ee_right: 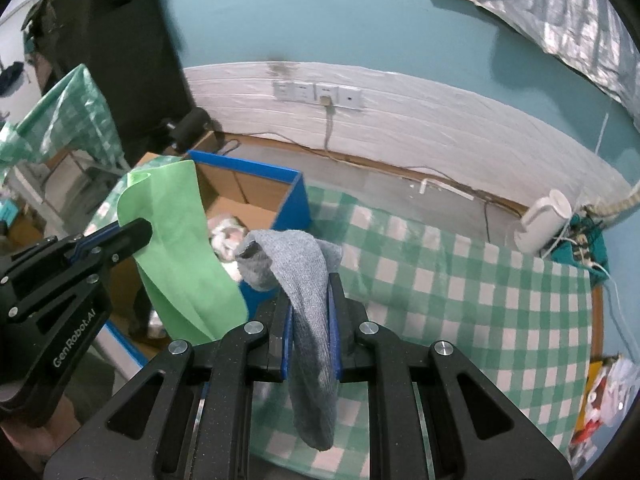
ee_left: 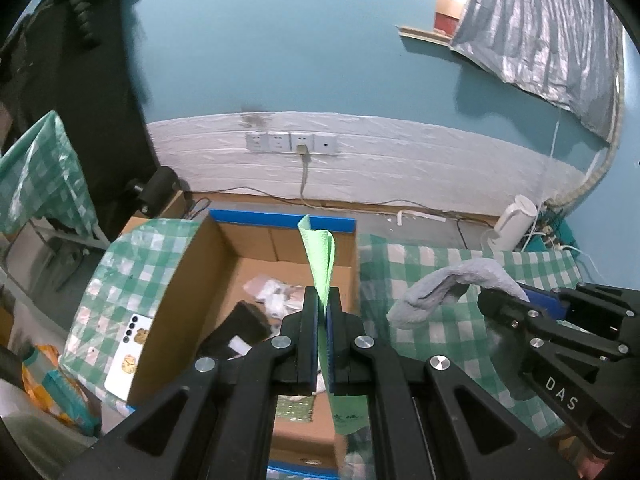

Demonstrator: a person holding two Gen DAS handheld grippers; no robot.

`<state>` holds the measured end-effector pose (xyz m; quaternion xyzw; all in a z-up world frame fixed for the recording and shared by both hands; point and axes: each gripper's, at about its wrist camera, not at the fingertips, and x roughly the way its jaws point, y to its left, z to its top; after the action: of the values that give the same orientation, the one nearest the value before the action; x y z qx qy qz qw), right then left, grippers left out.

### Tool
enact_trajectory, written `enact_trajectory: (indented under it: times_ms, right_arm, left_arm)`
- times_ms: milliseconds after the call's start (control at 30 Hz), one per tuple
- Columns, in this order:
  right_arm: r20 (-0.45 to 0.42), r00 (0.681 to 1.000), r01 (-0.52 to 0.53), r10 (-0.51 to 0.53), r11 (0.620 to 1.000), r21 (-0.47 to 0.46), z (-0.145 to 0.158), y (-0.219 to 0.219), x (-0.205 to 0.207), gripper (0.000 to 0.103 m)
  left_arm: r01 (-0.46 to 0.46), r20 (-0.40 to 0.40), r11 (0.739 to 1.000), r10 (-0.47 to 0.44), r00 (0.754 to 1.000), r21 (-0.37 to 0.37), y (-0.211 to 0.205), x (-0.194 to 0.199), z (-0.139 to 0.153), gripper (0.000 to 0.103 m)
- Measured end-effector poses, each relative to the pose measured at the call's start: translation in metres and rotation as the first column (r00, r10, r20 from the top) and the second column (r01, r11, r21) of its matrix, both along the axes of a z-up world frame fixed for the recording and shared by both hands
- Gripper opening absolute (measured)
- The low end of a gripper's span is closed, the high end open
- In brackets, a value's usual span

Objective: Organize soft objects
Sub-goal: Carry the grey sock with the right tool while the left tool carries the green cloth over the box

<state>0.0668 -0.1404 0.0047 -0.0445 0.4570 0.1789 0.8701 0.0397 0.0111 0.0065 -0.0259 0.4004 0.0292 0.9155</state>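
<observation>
Here the left gripper [ee_left: 322, 300] pinches a thin bright-green cloth [ee_left: 320, 256] above the open blue-edged cardboard box [ee_left: 280, 218], seemingly ready to release; the right gripper [ee_right: 311, 280] clamps a grey knitted sock [ee_right: 304, 276] over the green-checked tablecloth [ee_right: 460, 280], needing leftward carriage first.

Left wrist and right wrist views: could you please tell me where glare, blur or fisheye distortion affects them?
Left wrist view: blown-out glare at the top edge, the white wall panel bowed by the fisheye, the green cloth sharp. Right wrist view: no glare, the same bowing, the grey sock sharp, dark corners.
</observation>
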Motion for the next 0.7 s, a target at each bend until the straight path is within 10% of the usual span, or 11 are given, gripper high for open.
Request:
enact_trajectory:
  times_ms: [700]
  right_arm:
    - [-0.062,0.99,-0.124,0.124,0.992,0.002,-0.021,0.098,0.015,0.014]
  left_arm:
    - [-0.172,-0.068,0.985,0.171,0.983,-0.023,0.093,0.003,-0.03,0.003]
